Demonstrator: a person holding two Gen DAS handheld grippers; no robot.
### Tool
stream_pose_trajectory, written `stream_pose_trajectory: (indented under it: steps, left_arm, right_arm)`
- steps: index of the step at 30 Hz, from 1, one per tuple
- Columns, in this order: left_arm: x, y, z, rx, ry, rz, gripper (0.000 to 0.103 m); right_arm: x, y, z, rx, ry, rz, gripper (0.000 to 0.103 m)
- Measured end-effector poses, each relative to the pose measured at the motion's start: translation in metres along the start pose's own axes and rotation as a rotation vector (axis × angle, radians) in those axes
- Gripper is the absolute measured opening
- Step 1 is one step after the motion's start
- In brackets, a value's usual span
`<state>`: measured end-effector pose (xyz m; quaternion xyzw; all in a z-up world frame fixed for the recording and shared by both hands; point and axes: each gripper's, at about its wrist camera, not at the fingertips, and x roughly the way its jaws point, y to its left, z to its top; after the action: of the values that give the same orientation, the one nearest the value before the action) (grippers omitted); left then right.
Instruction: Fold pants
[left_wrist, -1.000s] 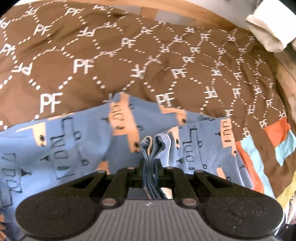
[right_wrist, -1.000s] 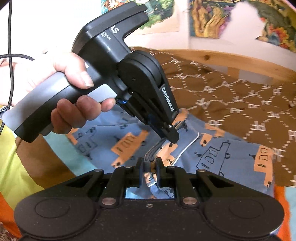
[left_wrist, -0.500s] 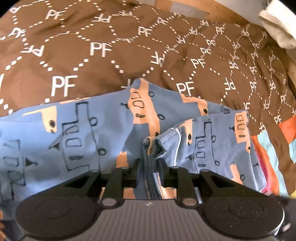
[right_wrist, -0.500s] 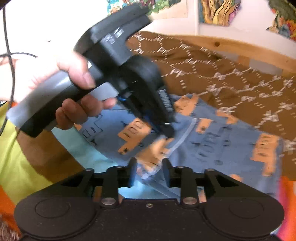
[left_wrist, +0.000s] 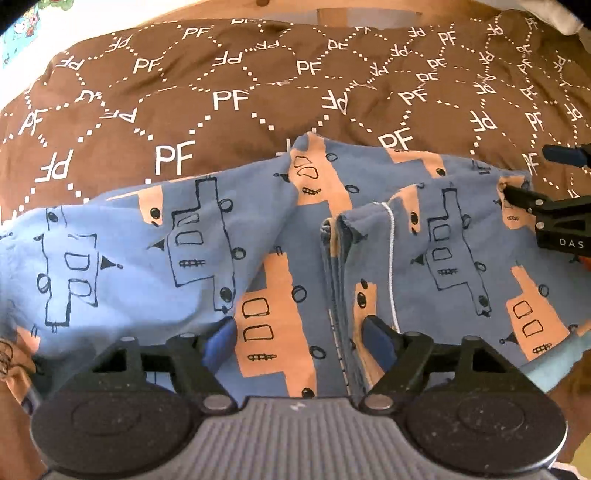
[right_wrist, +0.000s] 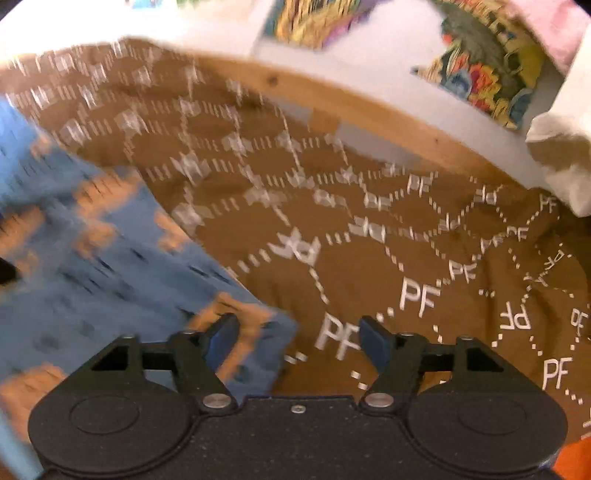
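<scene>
- The blue pants (left_wrist: 258, 258), printed with orange patches and black line drawings, are seen spread across the brown PF-patterned bedspread (left_wrist: 240, 92).
- The left gripper (left_wrist: 301, 341) is held with its fingers spread wide apart; nothing is clamped, and a folded stack of cloth edges is seen lying between them.
- The right gripper (right_wrist: 299, 338) is likewise held wide open, over the corner of the pants (right_wrist: 110, 277) and bare bedspread (right_wrist: 424, 266); that view is blurred.
- In the left wrist view, the right gripper's black fingers (left_wrist: 532, 201) are seen at the pants' right edge.
- A wooden bed frame (right_wrist: 351, 107) is seen behind the bedspread, with colourful pictures (right_wrist: 487, 55) on the wall above.
</scene>
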<state>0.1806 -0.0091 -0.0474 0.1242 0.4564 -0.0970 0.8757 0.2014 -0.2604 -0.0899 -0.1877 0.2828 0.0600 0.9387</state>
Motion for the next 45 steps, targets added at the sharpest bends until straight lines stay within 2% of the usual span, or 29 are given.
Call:
stream_pose_trajectory:
  steps: [1, 3, 5, 8, 11, 13, 14, 17, 20, 22, 23, 25, 27, 29, 32, 36, 37, 39, 40, 42, 45]
  left_arm:
    - [-0.001, 0.001, 0.001, 0.000, 0.000, -0.002, 0.081]
    - [-0.008, 0.001, 0.002, 0.006, -0.018, 0.005, 0.081]
    - [-0.019, 0.000, 0.003, 0.022, -0.074, 0.021, 0.081]
    - [-0.026, -0.004, 0.012, 0.038, -0.157, 0.042, 0.084]
    - [-0.012, -0.010, 0.032, 0.008, -0.159, 0.093, 0.084]
    - [0.005, -0.016, 0.039, 0.019, -0.110, 0.157, 0.086]
    - [0.013, -0.017, 0.040, 0.018, -0.087, 0.162, 0.087]
    - [0.017, -0.012, 0.034, -0.035, -0.097, 0.160, 0.093]
    - [0.004, -0.005, 0.026, -0.117, -0.112, 0.111, 0.093]
    - [-0.012, 0.002, 0.013, -0.148, -0.146, 0.061, 0.099]
    - [-0.018, 0.003, 0.006, -0.155, -0.166, 0.060, 0.103]
    - [-0.023, 0.003, -0.008, -0.142, -0.184, 0.079, 0.103]
    - [-0.014, -0.004, -0.022, -0.064, -0.140, 0.145, 0.102]
    - [-0.008, -0.009, -0.032, -0.005, -0.139, 0.198, 0.102]
    - [-0.029, -0.009, -0.035, 0.001, -0.172, 0.191, 0.102]
    - [-0.075, 0.007, -0.049, -0.049, -0.341, 0.162, 0.099]
    - [-0.084, 0.012, -0.052, -0.057, -0.381, 0.175, 0.098]
    - [-0.096, 0.024, -0.055, -0.064, -0.434, 0.251, 0.094]
    - [-0.100, 0.033, -0.055, -0.084, -0.445, 0.295, 0.094]
    - [-0.099, 0.055, -0.052, -0.130, -0.421, 0.313, 0.093]
    - [-0.093, 0.090, -0.047, -0.248, -0.387, 0.275, 0.092]
  right_arm:
    - [0.000, -0.005, 0.000, 0.016, -0.004, -0.005, 0.092]
    - [-0.006, -0.013, 0.001, 0.047, -0.017, -0.010, 0.092]
    - [-0.024, -0.019, 0.002, 0.078, -0.048, -0.021, 0.092]
    - [-0.047, -0.016, 0.000, 0.049, -0.065, -0.014, 0.097]
    - [-0.064, -0.002, -0.010, 0.012, -0.027, -0.018, 0.098]
    - [-0.075, 0.012, -0.018, -0.029, -0.006, -0.024, 0.098]
    - [-0.076, 0.020, -0.025, -0.067, 0.017, -0.033, 0.098]
    - [-0.076, 0.034, -0.041, -0.147, 0.020, -0.064, 0.100]
    - [-0.086, 0.029, -0.033, -0.103, -0.014, -0.070, 0.101]
    - [-0.095, 0.029, -0.029, -0.069, -0.055, -0.068, 0.102]
    - [-0.098, 0.031, -0.027, -0.058, -0.065, -0.052, 0.102]
    - [-0.096, 0.039, -0.027, -0.073, -0.056, -0.016, 0.102]
    - [-0.087, 0.053, -0.035, -0.127, -0.025, -0.001, 0.102]
    - [-0.083, 0.060, -0.040, -0.152, -0.045, -0.012, 0.102]
    - [-0.089, 0.056, -0.034, -0.137, -0.071, -0.009, 0.102]
    - [-0.102, 0.056, -0.032, -0.137, -0.126, -0.002, 0.102]
    - [-0.104, 0.056, -0.031, -0.141, -0.134, 0.001, 0.102]
    - [-0.109, 0.058, -0.030, -0.149, -0.154, 0.004, 0.102]
    - [-0.111, 0.059, -0.030, -0.147, -0.165, 0.005, 0.102]
    - [-0.113, 0.061, -0.028, -0.137, -0.189, 0.017, 0.102]
    - [-0.114, 0.065, -0.024, -0.125, -0.215, 0.034, 0.102]
